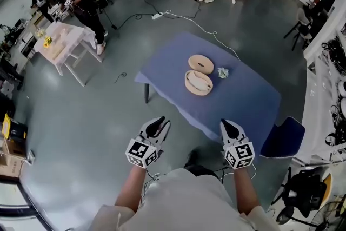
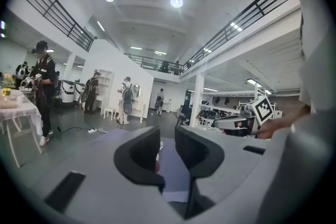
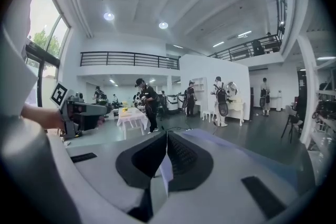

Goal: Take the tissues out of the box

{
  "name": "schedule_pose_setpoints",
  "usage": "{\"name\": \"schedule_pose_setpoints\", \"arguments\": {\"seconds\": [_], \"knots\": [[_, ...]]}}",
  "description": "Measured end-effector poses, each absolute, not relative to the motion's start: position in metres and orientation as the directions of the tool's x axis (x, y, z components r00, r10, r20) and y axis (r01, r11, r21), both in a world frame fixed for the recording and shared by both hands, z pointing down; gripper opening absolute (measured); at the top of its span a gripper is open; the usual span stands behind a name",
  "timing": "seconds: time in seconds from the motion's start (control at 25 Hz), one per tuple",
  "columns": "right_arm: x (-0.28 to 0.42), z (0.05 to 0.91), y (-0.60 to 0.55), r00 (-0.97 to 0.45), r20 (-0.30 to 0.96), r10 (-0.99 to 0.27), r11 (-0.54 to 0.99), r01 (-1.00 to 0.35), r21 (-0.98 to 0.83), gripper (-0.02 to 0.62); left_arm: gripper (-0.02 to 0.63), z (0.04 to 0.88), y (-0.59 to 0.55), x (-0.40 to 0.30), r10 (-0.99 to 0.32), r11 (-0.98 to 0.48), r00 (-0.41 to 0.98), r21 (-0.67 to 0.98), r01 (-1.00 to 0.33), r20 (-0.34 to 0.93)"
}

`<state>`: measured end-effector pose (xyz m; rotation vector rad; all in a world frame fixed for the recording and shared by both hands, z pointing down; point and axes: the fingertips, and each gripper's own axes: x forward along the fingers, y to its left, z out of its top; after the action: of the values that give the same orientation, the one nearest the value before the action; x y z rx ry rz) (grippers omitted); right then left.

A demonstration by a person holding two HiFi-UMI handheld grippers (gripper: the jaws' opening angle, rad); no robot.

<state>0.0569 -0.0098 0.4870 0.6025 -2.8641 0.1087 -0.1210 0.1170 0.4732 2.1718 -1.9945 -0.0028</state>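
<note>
On the blue table point(image 1: 243, 100) lies an oval wooden tissue box point(image 1: 198, 84), open on top with pale tissue showing inside. Just behind it lies a second oval wooden piece point(image 1: 200, 63) with a slot in it. A small crumpled tissue point(image 1: 223, 71) lies to their right. Both grippers hang close to the person's body, well short of the table. My left gripper point(image 1: 161, 121) point(image 2: 167, 136) is open, with nothing between its jaws. My right gripper point(image 1: 226, 123) point(image 3: 166, 136) has its jaw tips together, and I see nothing held in it.
A blue chair point(image 1: 284, 138) stands by the table's near right corner. To the far left a white table point(image 1: 65, 43) has a person point(image 1: 81, 0) beside it. A white cable point(image 1: 184, 18) runs over the grey floor behind the blue table. Shelving lines the right wall.
</note>
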Motion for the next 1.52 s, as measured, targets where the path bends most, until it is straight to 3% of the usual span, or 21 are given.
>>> {"name": "schedule_pose_setpoints", "arguments": {"seconds": [0.56, 0.92, 1.52], "knots": [[0.036, 0.506, -0.105, -0.919, 0.251, -0.304, 0.941, -0.331, -0.072, 0.030, 0.097, 0.483, 0.029, -0.129, -0.981, -0.021, 0.046, 0.129, -0.991, 0.188], [0.029, 0.519, -0.130, -0.904, 0.265, -0.336, 0.921, -0.374, -0.108, 0.031, 0.097, 0.497, -0.005, -0.145, -0.969, -0.031, 0.058, 0.114, -0.993, 0.242], [-0.025, 0.548, -0.190, -0.802, 0.320, -0.505, 0.812, -0.567, -0.141, 0.031, 0.100, 0.531, -0.111, -0.206, -0.895, -0.291, 0.309, 0.104, -0.951, 0.321]]}}
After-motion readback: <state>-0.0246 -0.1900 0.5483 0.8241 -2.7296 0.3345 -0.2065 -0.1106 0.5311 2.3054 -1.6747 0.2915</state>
